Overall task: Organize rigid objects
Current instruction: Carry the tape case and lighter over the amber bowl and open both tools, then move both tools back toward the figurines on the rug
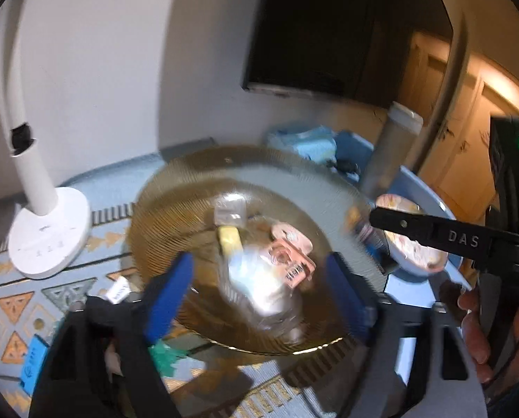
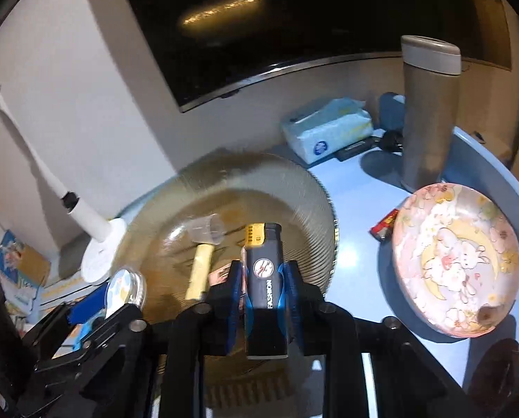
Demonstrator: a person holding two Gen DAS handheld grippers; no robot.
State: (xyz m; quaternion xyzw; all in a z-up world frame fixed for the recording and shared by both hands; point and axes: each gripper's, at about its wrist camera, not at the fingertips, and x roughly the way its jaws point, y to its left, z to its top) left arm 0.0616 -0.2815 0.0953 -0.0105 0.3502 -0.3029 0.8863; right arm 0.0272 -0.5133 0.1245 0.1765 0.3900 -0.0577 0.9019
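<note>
Lighter [image 2: 263,278] is the thing in play here: dark blue-black body, yellow top, "FASHION" printed down the side. It sits upright between the right gripper [image 2: 263,280] fingers [image 2: 292,285], and the blue pads look pressed on both its sides, so it reads as held with the fingers only a little way apart. It hangs over the near part of the big ribbed glass plate [image 2: 304,188].

On the plate just beyond those fingers there's a yellow stick-shaped thing [image 2: 200,268] with a clear plastic cap-like piece [image 2: 207,231] at its far end. Something pink peeks out right behind the left-hand finger, too hidden to tell from this view.

Off to the right of the fingers, on the blue bench [image 2: 357,209], is a pink bunny dish [image 2: 456,257], with a small red item [image 2: 384,226] tucked by its far-left edge. Beyond that stands a tall grey thermos [image 2: 428,115], and a tissue pack [image 2: 329,125] lies further back.

Left gripper [image 1: 259,292] fingers [image 1: 168,296] stand wide apart with nothing pinched. Between them, on the same plate, lies a blurry clear packet [image 1: 259,285] and a pink clip-like thing [image 1: 292,254]. A white lamp base [image 1: 48,233] sits well left of that finger, on a patterned mat [image 1: 15,306].
</note>
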